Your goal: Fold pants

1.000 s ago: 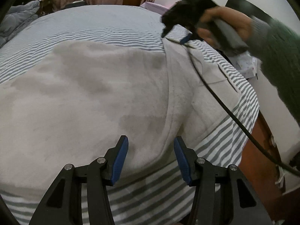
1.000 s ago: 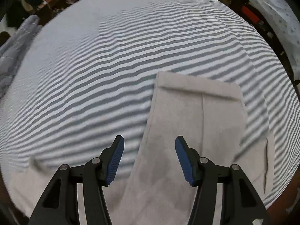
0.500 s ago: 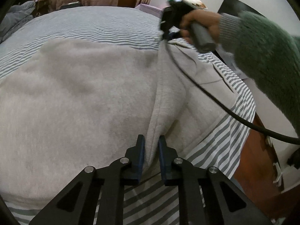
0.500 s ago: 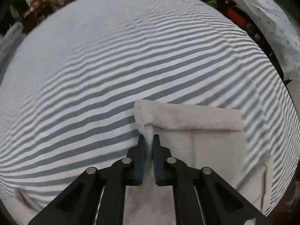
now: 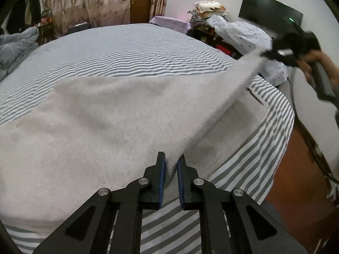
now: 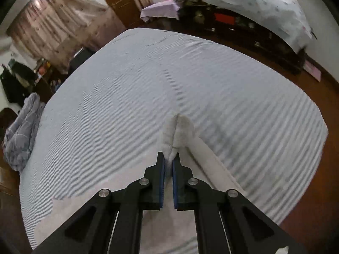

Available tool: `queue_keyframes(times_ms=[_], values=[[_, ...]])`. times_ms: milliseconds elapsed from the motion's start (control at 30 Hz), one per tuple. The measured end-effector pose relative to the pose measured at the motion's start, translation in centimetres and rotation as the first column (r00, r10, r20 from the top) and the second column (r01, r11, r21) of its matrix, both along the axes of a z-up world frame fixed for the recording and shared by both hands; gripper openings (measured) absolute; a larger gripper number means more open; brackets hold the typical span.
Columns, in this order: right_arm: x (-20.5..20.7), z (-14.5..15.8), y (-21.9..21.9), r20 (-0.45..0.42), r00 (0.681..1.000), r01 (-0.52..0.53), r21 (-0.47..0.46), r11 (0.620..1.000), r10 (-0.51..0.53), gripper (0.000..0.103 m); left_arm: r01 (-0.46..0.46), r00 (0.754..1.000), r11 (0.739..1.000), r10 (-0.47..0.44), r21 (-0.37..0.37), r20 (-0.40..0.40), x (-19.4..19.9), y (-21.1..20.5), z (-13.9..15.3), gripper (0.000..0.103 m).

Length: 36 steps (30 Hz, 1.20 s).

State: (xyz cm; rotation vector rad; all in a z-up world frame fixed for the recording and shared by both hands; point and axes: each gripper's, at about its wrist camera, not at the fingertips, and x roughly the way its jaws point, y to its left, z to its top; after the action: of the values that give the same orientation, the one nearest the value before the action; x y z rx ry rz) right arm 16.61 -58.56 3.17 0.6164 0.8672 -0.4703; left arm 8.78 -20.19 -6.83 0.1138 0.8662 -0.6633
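Observation:
Light grey fleece pants (image 5: 101,122) lie spread over a striped bed (image 5: 131,50). My left gripper (image 5: 171,165) is shut on the near edge of the pants, and the cloth bunches up between its blue pads. My right gripper (image 6: 168,162) is shut on the far end of the pants (image 6: 178,133), a pinched fold sticking out past its tips. In the left wrist view the right gripper (image 5: 273,53), held by a hand, is raised off the bed at the upper right. It pulls a taut ridge of cloth that runs from one gripper to the other.
The bed's right edge (image 5: 281,127) drops to a brown wooden floor (image 5: 296,190). A black cable (image 5: 305,133) hangs from the right gripper. A low dark cabinet with covered bundles (image 6: 243,23) lines the far wall. A crumpled grey quilt (image 6: 19,135) lies at the bed's left side.
Both grippers closed on the pants from open. The right gripper then lifted its end off the bed and swung it out to the right, stretching the cloth. The left gripper rose slightly.

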Motion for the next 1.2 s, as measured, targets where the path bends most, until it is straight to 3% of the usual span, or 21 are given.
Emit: queue_keyframes(times_ms=[267,500,700,800,867,967,1067,1200], values=[[-5.6,-8.9,-1.6,-0.089,0.991,0.108,0.115,0.987,-0.098,0.005,0.034,0.999,0.992,-0.037,0.124,0.021,-1.7,-1.5,-2.1,0.011],[-7.4,-9.3,-0.8,-0.062,0.992,0.113,0.101,0.988,-0.107,0.005,0.042,0.998,0.99,-0.047,0.131,0.037,-2.4,-1.6,-1.8,0.011],[-7.3,-11.6,-1.7,-0.121,0.987,0.12,0.103,0.987,-0.107,0.006,0.05,0.998,0.986,-0.054,0.162,0.019,-2.1,-1.6,-3.2,0.011],[-7.0,-12.3,-1.7,-0.143,0.983,0.125,0.078,0.989,-0.113,0.017,0.045,0.999,0.987,-0.046,0.156,0.0,-1.7,-1.4,-3.3,0.014],[-7.0,-12.5,-1.8,-0.149,0.981,0.138,0.064,0.988,-0.128,0.03,0.048,0.999,0.986,-0.047,0.157,-0.009,-1.6,-1.4,-3.4,0.016],[-7.6,-12.8,-2.4,-0.164,0.977,0.145,0.053,0.988,-0.135,0.043,0.057,0.998,0.987,-0.053,0.148,-0.033,-1.5,-1.4,-3.1,0.027],[-8.2,-12.8,-2.6,-0.17,0.975,0.157,0.062,0.986,-0.145,0.047,0.058,0.996,0.993,-0.051,0.102,-0.072,-1.6,-1.0,-2.3,0.038],[-9.4,-11.4,-2.2,-0.161,0.975,0.164,0.051,0.985,-0.154,0.047,0.005,0.995,1.0,-0.005,0.0,-0.104,-0.8,1.4,-0.1,0.039]])
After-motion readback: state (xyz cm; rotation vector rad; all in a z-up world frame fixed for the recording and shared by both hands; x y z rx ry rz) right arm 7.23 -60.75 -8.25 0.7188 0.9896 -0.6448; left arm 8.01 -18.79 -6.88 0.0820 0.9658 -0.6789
